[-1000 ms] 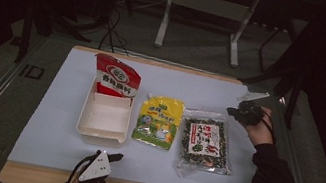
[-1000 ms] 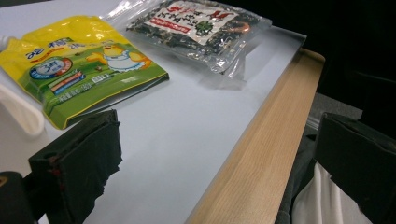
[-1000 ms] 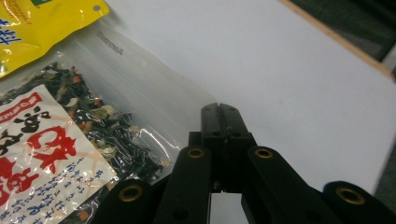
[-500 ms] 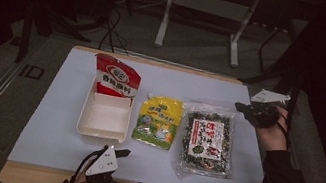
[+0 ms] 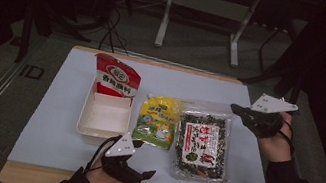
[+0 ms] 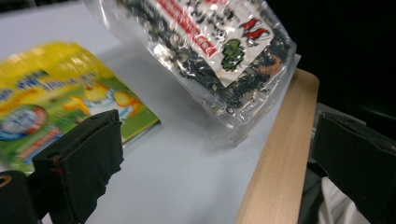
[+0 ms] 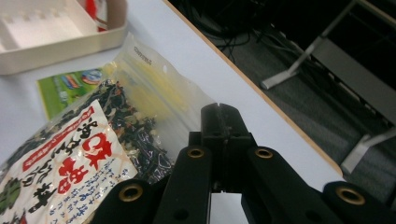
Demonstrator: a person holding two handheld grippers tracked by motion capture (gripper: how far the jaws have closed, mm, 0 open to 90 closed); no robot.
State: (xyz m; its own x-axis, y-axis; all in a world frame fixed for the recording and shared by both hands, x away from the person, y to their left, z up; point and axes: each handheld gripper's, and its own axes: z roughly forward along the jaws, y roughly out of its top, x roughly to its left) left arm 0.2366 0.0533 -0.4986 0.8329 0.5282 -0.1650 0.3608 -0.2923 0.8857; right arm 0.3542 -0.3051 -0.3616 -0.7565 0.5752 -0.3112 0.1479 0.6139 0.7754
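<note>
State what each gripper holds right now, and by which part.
Nothing is held. The right gripper is shut and empty beside the seaweed bag; the left gripper is open over the table edge.

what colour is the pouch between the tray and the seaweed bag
Yellow with a green lower part, on the pouch; clearest in the high view.

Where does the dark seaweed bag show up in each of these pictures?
High view: seaweed bag lies flat at centre right, right of the yellow pouch.
Left gripper view: top middle, reaching toward the table's wooden edge.
Right gripper view: lower left, just beyond the shut jaws.
Shared landmark: the yellow pouch beside it.
</note>
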